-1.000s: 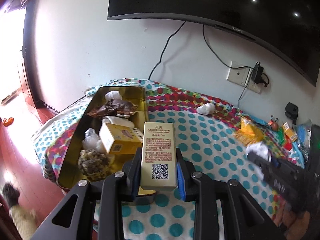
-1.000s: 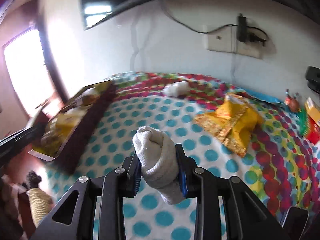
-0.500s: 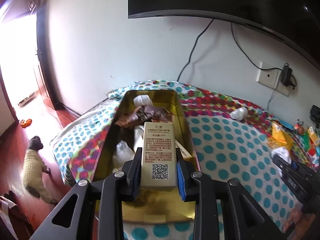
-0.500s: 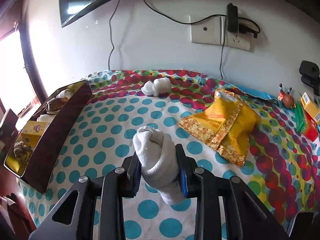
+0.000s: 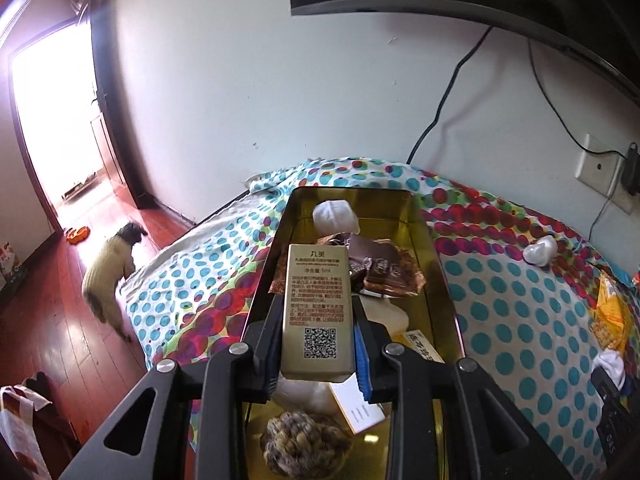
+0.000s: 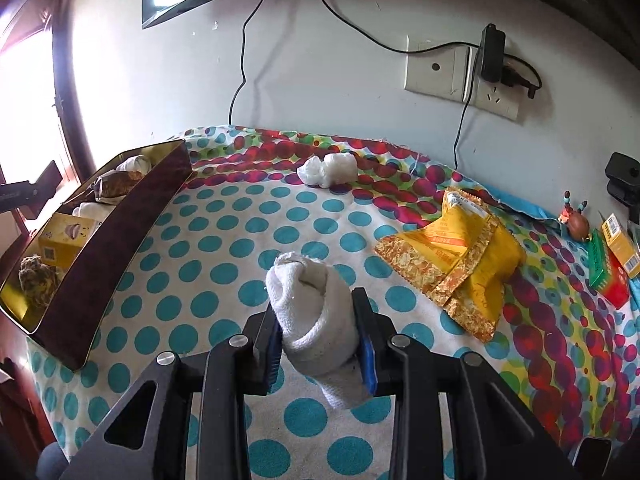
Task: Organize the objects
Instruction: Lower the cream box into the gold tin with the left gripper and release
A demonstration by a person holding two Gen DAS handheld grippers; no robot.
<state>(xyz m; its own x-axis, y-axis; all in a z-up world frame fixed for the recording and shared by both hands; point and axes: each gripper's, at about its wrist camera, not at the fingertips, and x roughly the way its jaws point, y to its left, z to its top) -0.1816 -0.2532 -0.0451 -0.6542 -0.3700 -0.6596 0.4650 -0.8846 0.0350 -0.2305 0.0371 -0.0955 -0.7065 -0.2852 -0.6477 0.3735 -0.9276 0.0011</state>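
Note:
My left gripper [image 5: 318, 320] is shut on a tall gold box [image 5: 318, 308] with a QR code and holds it above the open gold tin [image 5: 434, 264]. The tin holds a white sock ball [image 5: 335, 216], a brown snack packet [image 5: 380, 268], a yellow box and a brown woven ball [image 5: 306, 446]. My right gripper [image 6: 320, 330] is shut on a rolled white sock [image 6: 312, 316] above the polka-dot bedspread. The tin [image 6: 116, 232] lies to its left at the bed's edge.
On the bedspread lie a white sock pair [image 6: 328, 170], a yellow snack bag [image 6: 456, 252], a small figurine [image 6: 576, 220] and red-green boxes [image 6: 606, 272]. A wall socket [image 6: 460, 76] and cables are behind. A small dog [image 5: 110, 268] stands on the wooden floor at left.
My left gripper has carried the gold box leftward to over the tin and further along it. My right gripper with the sock has swung a little and steadied over the bed.

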